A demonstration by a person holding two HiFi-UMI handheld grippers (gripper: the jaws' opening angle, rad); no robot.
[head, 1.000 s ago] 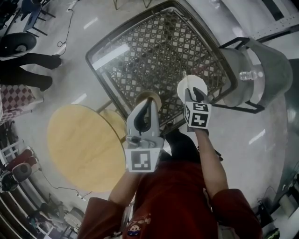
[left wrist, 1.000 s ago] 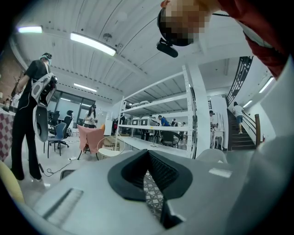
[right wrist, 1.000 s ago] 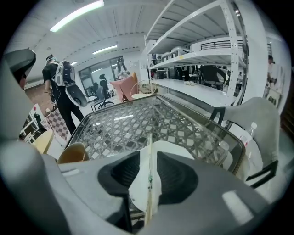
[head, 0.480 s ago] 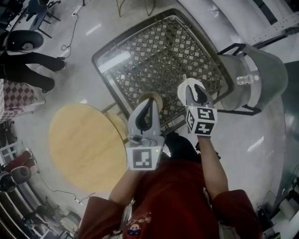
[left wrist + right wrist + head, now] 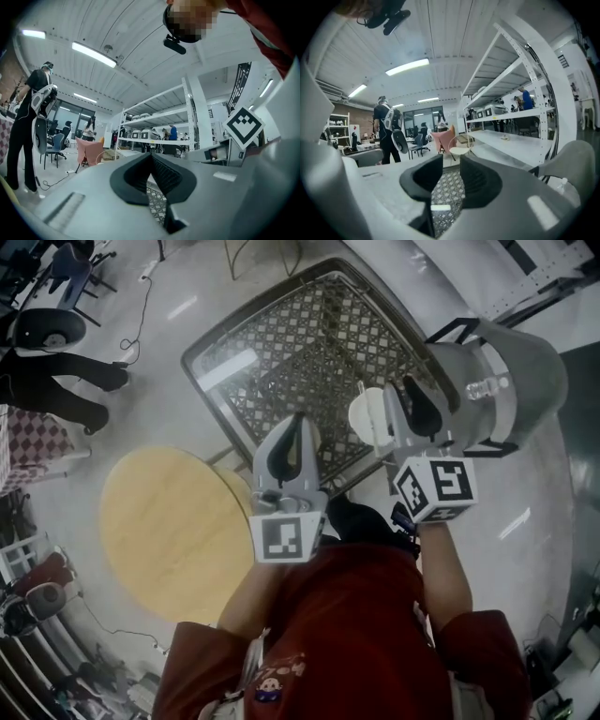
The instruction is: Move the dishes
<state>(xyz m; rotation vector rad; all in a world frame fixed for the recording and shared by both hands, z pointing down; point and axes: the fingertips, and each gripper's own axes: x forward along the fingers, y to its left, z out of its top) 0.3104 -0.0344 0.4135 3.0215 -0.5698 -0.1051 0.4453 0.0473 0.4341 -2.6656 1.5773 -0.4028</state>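
Left claw (image 5: pixel 298 420): jaws shut, pads meeting at the tip, nothing between them. The left gripper view confirms the pads (image 5: pixel 164 173) closed against each other. The claw points roughly level over the near edge of the lattice desk (image 5: pixel 281 352). A strip of the lattice shows below the closed pads in that view.

Right claw (image 5: pixel 410 385): jaws held at a moderate width. The right gripper view shows a clear gap between the pads (image 5: pixel 480 180), with no dish in it. Only the desk lattice (image 5: pixel 447 187) is visible through the gap. A small white bar sits low in the gap, and it cannot be identified. The claw points slightly below level and is held above the desk's right edge.

Dish (image 5: pixel 366 418): white, lying on the desk near its right edge. In the head view it sits just beside the right claw, on that claw's left side, and is partly covered by the claw body. It is not between the jaws and the claw does not grip it. A thin white piece stands up from its far rim. The dish is set apart from the left claw, to that claw's right.

Surroundings: a round table (image 5: pixel 159 531) stands at the desk's near left. A grey chair (image 5: pixel 511 371) stands at the desk's right, behind the right claw.
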